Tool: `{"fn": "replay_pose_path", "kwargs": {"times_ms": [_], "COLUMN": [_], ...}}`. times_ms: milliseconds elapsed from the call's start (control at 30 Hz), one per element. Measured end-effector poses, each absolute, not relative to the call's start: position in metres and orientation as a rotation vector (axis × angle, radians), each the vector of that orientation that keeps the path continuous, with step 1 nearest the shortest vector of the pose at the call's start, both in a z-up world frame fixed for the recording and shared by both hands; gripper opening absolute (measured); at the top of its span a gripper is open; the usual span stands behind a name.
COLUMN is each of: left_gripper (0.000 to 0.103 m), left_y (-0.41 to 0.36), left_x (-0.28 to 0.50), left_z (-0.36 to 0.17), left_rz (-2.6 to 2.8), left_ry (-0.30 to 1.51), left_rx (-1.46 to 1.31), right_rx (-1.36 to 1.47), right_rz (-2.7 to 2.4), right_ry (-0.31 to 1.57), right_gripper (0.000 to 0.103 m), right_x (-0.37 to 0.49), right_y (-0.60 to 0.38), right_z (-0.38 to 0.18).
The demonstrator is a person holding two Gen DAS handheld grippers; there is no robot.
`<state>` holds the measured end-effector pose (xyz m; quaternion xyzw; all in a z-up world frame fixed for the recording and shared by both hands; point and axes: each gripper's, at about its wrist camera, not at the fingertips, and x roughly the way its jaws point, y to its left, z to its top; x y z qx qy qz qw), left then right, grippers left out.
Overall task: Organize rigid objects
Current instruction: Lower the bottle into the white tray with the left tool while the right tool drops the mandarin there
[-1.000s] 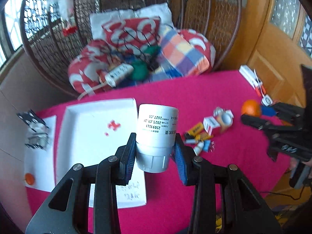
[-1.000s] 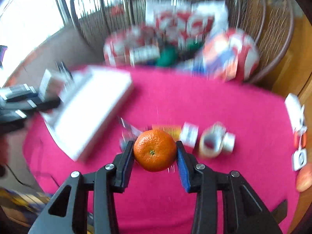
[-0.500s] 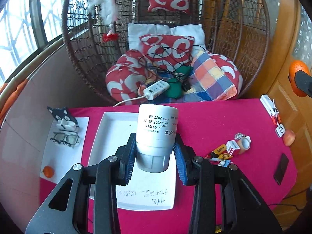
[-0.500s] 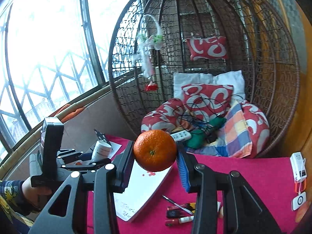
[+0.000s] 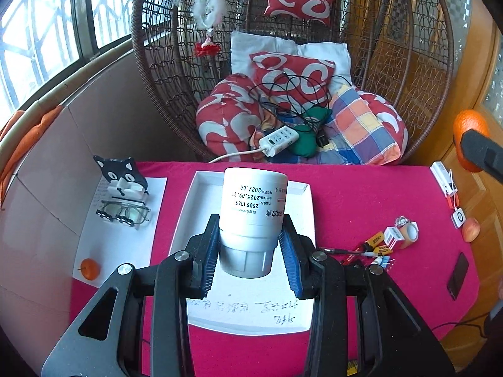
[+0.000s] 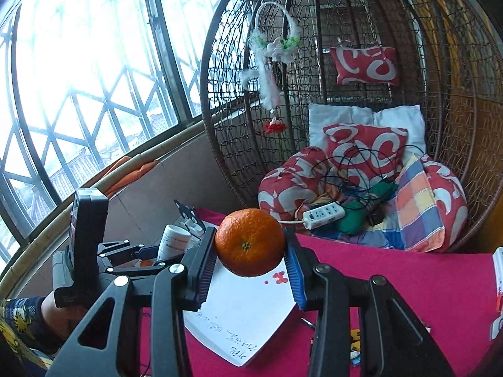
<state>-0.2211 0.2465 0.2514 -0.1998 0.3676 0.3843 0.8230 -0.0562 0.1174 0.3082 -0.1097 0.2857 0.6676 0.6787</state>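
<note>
We've got the left claw (image 5: 250,248) pinching a white bottle (image 5: 253,207), cap end down between the blue pads, printed label upside down to us. It hangs above the white tray (image 5: 195,201) that lies on the desk (image 5: 361,194) with its pink cloth. Over on the right claw (image 6: 250,265), the pads are clamped on an orange (image 6: 250,242), 1 pad on each side, held up in the air over the near corner of that same tray. From the right wrist view we see the left claw off to the left with the bottle in it, a hand (image 6: 59,314) in a patterned sleeve gripping its handle. Left of the tray lies a sheet of paper (image 5: 125,235) with glasses (image 5: 124,215), a cat-shaped stand (image 5: 121,169) and a small orange (image 5: 90,269). To the right, a cluster of small things, a roll of tape (image 5: 410,232) among them. Behind the desk, a wicker hanging chair (image 5: 393,62) full of cushions.
</note>
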Motion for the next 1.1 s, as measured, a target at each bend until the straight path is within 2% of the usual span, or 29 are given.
{"fn": "replay_pose_path", "kwargs": {"times_ms": [233,533,667,767,1000,1067,1100], "left_gripper": [0.036,0.036,0.036,0.036,0.037,0.042,0.064], "left_y": [0.275,0.306,0.317,0.32,0.322,0.326,0.328], "left_x": [-0.23,-0.235,-0.227,-0.221,-0.218,-0.225,-0.229], "left_z": [0.211,0.098,0.066,0.059,0.05,0.051,0.052], "left_rz": [0.806,0.732,0.683,0.669,0.686,0.682,0.687], "left_ry": [0.882,1.119,1.221,1.239,1.231,1.19,1.159], "left_rx": [-0.476,-0.702,-0.695,-0.699,-0.732,-0.774,-0.799], "right_rx": [-0.34,-0.611,-0.776,-0.801,-0.84,-0.829,-0.813], "right_rz": [1.488,1.375,1.31,1.286,1.266,1.262,1.267], "right_ry": [0.748,1.115,1.168,1.193,1.117,1.092,1.082], "right_gripper": [0.041,0.041,0.041,0.041,0.042,0.042,0.042], "right_x": [-0.075,-0.089,-0.097,-0.102,-0.114,-0.115,-0.114], "right_y": [0.151,0.206,0.221,0.226,0.224,0.225,0.225], "right_z": [0.264,0.131,0.089,0.079,0.085,0.089,0.093]}}
